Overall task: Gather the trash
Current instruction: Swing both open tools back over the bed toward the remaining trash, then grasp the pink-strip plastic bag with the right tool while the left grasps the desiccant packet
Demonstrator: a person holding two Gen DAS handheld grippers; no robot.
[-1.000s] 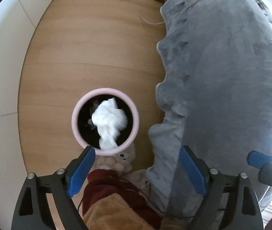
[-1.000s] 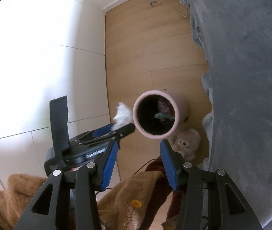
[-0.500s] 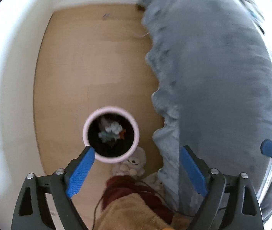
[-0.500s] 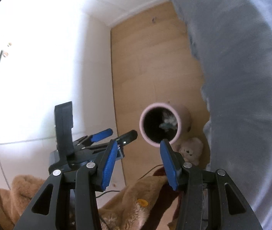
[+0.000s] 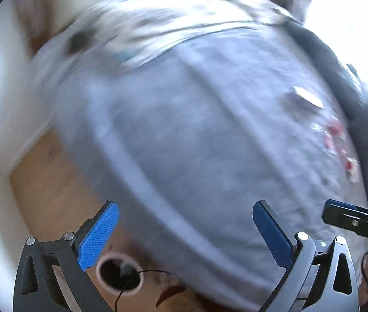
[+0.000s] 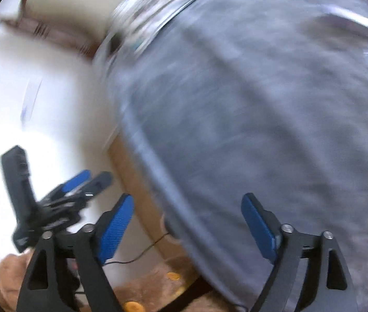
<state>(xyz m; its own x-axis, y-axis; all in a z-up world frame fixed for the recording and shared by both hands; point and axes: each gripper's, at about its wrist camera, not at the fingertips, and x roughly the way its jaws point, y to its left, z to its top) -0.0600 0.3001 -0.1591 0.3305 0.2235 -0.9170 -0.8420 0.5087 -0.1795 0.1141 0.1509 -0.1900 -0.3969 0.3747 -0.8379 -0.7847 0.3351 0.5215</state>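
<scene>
Motion smear softens nearly everything beyond the tongs in both views. On the grey blanket (image 5: 196, 130) the white scrap (image 5: 308, 96) and the reddish bits (image 5: 339, 140) beside it are too blurred to name; possibly wrappers. The pink bin (image 5: 120, 277) sits low behind the left tongs' (image 5: 184, 234) blue pad, its contents an unreadable dark blur. From the right wrist the bin (image 6: 169, 227) is mostly hidden under the blanket's edge. The headboard end of the bed (image 6: 132, 31) is streaked past recognition. The brown fleece (image 6: 158, 286) is cut off by the frame's bottom edge.
</scene>
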